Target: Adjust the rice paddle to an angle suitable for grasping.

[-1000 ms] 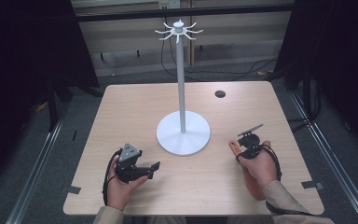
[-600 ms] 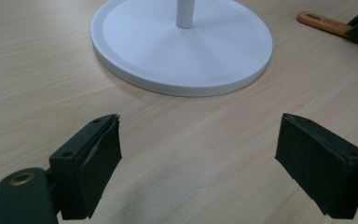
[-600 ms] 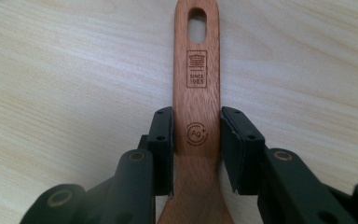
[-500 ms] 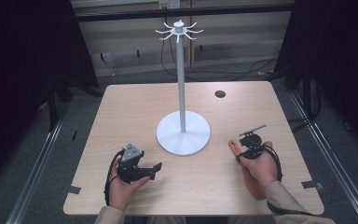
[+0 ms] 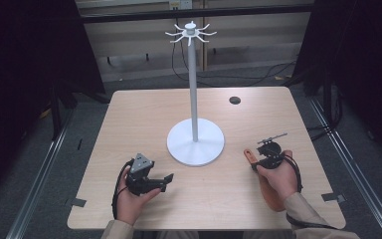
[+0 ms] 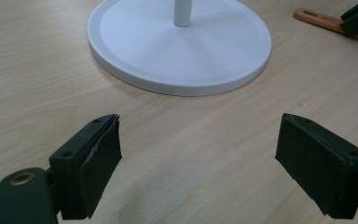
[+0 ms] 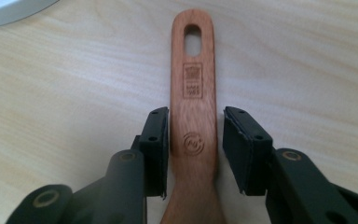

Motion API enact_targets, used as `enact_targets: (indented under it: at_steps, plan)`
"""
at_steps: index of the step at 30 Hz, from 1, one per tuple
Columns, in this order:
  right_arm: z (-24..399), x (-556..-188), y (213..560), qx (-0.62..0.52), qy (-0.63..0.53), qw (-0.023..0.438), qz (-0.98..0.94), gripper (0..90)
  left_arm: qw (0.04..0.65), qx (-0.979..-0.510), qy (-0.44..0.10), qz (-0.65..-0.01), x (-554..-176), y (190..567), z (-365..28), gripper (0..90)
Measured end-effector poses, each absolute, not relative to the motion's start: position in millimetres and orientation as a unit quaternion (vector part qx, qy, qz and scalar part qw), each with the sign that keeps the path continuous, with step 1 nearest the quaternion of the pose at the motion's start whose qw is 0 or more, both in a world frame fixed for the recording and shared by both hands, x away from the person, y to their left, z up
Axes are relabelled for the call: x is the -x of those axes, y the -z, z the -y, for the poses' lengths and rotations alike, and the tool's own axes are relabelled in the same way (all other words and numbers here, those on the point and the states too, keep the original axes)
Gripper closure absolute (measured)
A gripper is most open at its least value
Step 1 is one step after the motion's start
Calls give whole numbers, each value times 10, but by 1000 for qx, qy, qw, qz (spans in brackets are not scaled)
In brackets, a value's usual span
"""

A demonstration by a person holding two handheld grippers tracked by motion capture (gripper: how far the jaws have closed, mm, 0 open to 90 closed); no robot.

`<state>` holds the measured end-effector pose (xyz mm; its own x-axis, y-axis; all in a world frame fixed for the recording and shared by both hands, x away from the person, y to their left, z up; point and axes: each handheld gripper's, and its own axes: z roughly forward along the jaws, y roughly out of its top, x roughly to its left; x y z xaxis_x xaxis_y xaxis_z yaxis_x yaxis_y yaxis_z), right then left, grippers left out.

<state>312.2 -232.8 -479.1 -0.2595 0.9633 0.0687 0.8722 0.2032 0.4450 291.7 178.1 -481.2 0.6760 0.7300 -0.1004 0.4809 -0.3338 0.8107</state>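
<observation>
Wooden utensil handle lies flat on the table, near-right side, between the jaws of the right gripper; hang hole at its far end points toward the stand, working end hidden under the gripper so can't tell what kind of tool it is. Right jaws: part-closed, left pad looks touching the handle edge, slim gap at the right pad, so bracketing it, not yet a firm clamp as far as I can judge. High view shows same gripper in the person's right hand, orange handle tip sticking out toward the base. Left gripper wide open, nothing in it, hovering low over bare wood at near-left, aimed at the stand base; the handle's end also peeks in at the top-right corner of that view. Farther back: white stand mid-table, thin pole up to a ring of small hooks at top. Small dark round thing far right on table, can't tell what. Step judged: grasp stage of hanging the utensil on a hook. Next move calls for closing fully, lifting, tilting so the hole faces up and threading onto a hook; thin hooks, small hole, needs careful aim.
</observation>
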Motion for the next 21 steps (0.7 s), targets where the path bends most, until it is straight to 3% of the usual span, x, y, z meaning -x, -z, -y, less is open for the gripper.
enact_targets:
  at_steps: [7, 10, 12, 21]
  plan:
    - [2239, -3332, 4808, -587, -190, 132, -776, 581, 438, -803, -140, -380, -2933, 4823, -1802, 138]
    - [2196, -3389, 4810, -595, -193, 138, -768, 665, 436, -802, -141, -382, -2936, 4832, -1807, 138]
    - [2172, -3404, 4798, -604, -184, 134, -764, 668, 435, -803, -141, -382, -2936, 4833, -1806, 138]
    - [2314, -3211, 4738, -604, -271, 150, -735, 670, 442, -802, -140, -378, -2926, 4829, -1785, 138]
